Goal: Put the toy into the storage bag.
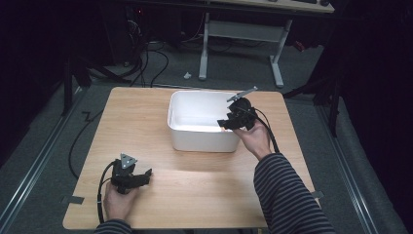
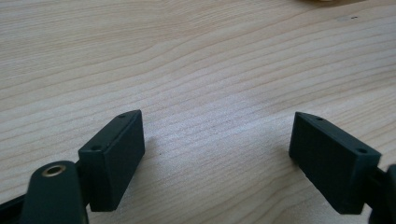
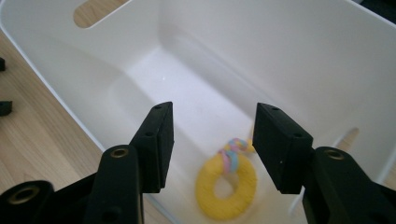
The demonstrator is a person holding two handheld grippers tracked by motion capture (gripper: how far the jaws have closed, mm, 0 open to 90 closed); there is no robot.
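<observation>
A white plastic bin (image 1: pixel 202 139) stands on the wooden table (image 1: pixel 195 185), right of centre towards the back. My right gripper (image 1: pixel 225 124) hangs over the bin's right end and points down into it. In the right gripper view its jaws (image 3: pixel 212 135) stand open with nothing pressed between the pads. Below them, inside the bin (image 3: pixel 280 46), is a blurred yellow ring toy (image 3: pixel 227 186) with a pastel braided cord. My left gripper (image 1: pixel 146 174) rests low at the table's front left. Its jaws (image 2: pixel 217 140) are wide open over bare wood (image 2: pixel 210 60).
Handle slots (image 3: pixel 93 10) cut through the bin's end walls. Beyond the table stands a white desk frame (image 1: pixel 204 44), with cables (image 1: pixel 146 63) on the grey floor. A cable (image 1: pixel 270 134) trails from the right gripper along the person's striped sleeve (image 1: pixel 287 195).
</observation>
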